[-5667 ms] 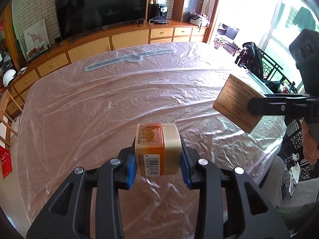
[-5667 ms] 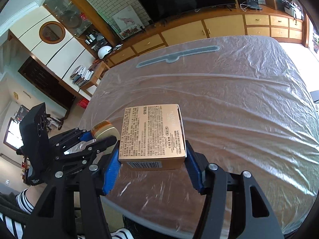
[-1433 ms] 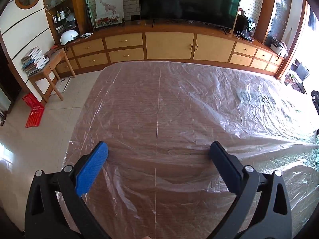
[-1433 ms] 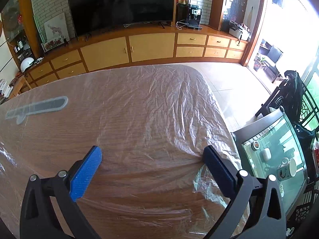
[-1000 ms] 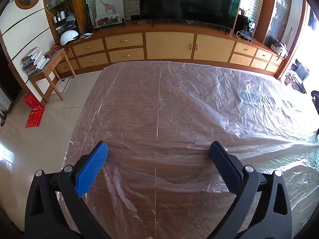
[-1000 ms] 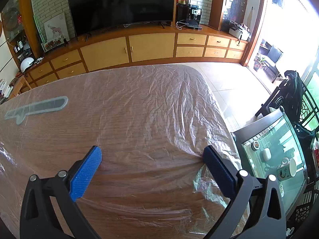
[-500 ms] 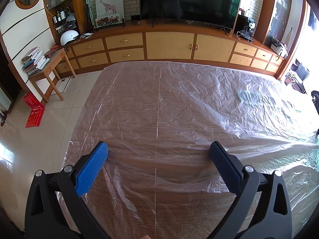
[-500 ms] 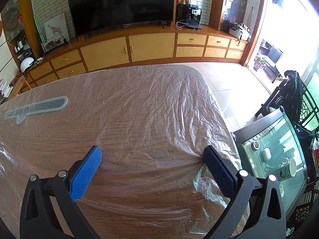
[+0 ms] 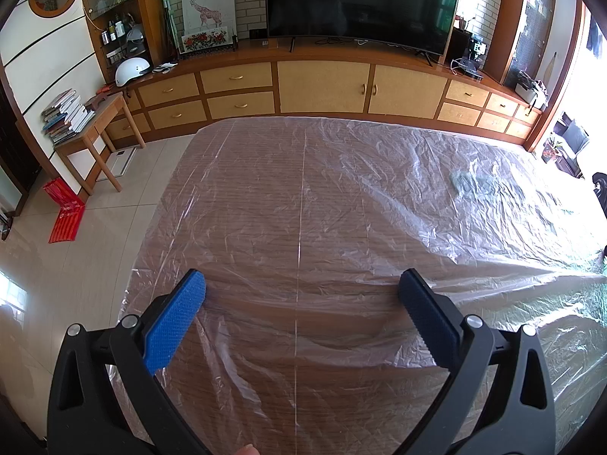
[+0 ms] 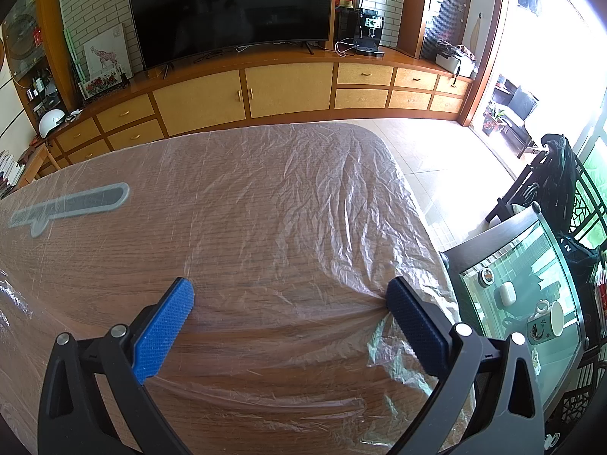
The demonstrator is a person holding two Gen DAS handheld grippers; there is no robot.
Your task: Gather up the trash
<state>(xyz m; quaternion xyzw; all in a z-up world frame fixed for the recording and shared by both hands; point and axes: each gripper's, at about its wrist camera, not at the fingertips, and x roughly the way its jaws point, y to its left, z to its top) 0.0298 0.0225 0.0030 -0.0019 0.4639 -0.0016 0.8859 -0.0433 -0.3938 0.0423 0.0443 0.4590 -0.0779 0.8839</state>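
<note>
step: idling between pickups, or finishing up; nothing being carried, nothing being reached for.
left gripper: hovering low over the table, jaws standing wide apart, nothing between them.
right gripper: hovering low near the table's right corner, jaws spread wide, holding nothing.
pads: blue pads showing bare on both tools, no scrap sticking to them.
trash: not showing in either view; none lying between, ahead of or beside either set of jaws; whereabouts not determinable.
table cover: clear plastic sheet lying wrinkled over the wood, bunching just ahead of the right tool's right jaw.
mark ahead: grey elongated shape lying well ahead and left of the right jaws, looking flat under or on the sheet; probably not trash, hard telling.
next move: judging by the bare tabletop, calling for a scan of the table edges and floor for leftovers, else ending; keeping jaws apart until something is lined up between them.
hidden: bin or bag not appearing anywhere; near table edge cut off below both tools.
hard to make out: greenish smear far ahead and right of the left jaws, blurring under glare; object or print, not telling.
bottom edge: fingertip barely peeking in behind the left jaws.
</note>
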